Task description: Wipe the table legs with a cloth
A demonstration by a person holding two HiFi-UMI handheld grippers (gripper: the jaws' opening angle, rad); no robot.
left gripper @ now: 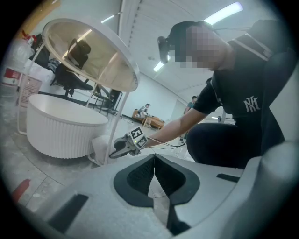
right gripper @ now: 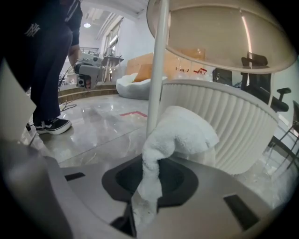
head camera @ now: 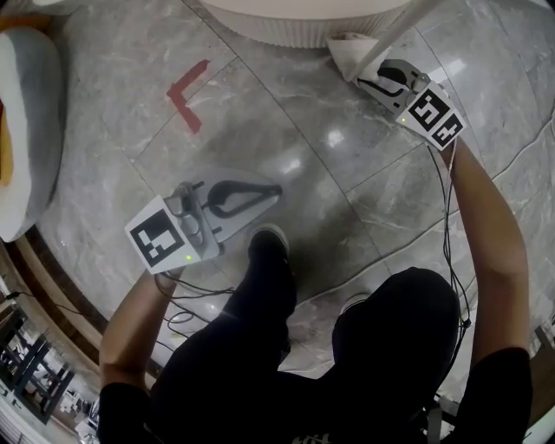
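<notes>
Cloth (right gripper: 180, 135) pinched by right tool (right gripper: 150, 179) beside table leg (right gripper: 158, 70), pinch unclear overhead, left tool (left gripper: 154, 158) pressed together

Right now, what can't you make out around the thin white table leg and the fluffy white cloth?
Foot of the thin white table leg: right gripper view, hidden behind the fluffy white cloth held in the right gripper.
White ribbed drum: head view, cut off by the top edge.
Distant people: left gripper view, too small.

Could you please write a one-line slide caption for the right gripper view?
Right hand-held gripper shut on a white cloth, held at a slim white table leg.
</notes>
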